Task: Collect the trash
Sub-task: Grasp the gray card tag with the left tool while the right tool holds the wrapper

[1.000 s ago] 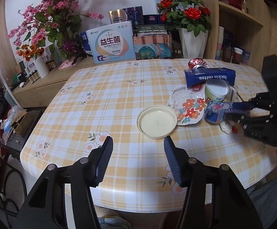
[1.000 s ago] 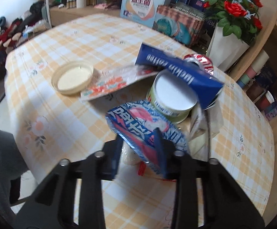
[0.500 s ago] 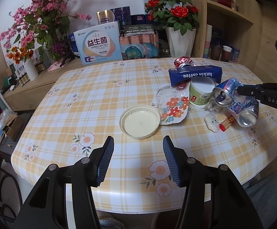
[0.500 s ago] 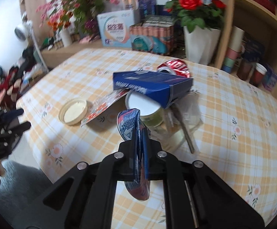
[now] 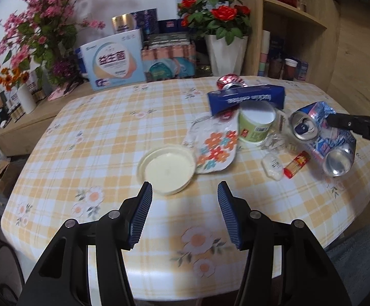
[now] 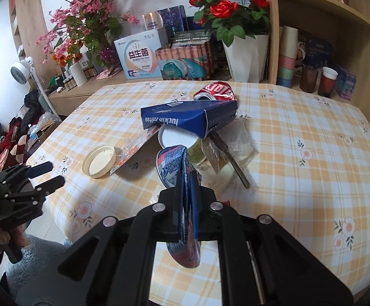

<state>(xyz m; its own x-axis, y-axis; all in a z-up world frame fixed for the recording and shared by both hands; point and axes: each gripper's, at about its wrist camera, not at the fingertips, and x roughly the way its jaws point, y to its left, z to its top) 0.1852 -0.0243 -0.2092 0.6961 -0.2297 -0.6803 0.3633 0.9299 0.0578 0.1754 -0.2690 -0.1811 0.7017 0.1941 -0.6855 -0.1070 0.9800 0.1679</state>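
My right gripper (image 6: 186, 178) is shut on a crushed blue drink can (image 6: 172, 163), which it holds in the air above the checked table (image 6: 299, 191). The left wrist view shows the same can (image 5: 320, 137) pinched at the right edge. My left gripper (image 5: 185, 188) is open and empty, just short of a cream lid (image 5: 168, 169). Trash lies beyond it: a floral packet (image 5: 215, 150), a green tub (image 5: 256, 125), a blue coffee box (image 5: 246, 98), a red can (image 5: 229, 81) and two small sachets (image 5: 273, 165).
Boxes (image 5: 113, 61) and a white vase of red roses (image 5: 225, 51) stand behind the table. Pink flowers (image 5: 32, 33) rise at the back left. A wooden shelf with cups (image 6: 309, 76) is at the right. Clothes and clutter (image 6: 14, 137) lie on the floor at the left.
The right gripper squeezed the blue can flat, lifted it off the table and rolled upright. The left gripper crept forward and lower toward the cream lid, still open.
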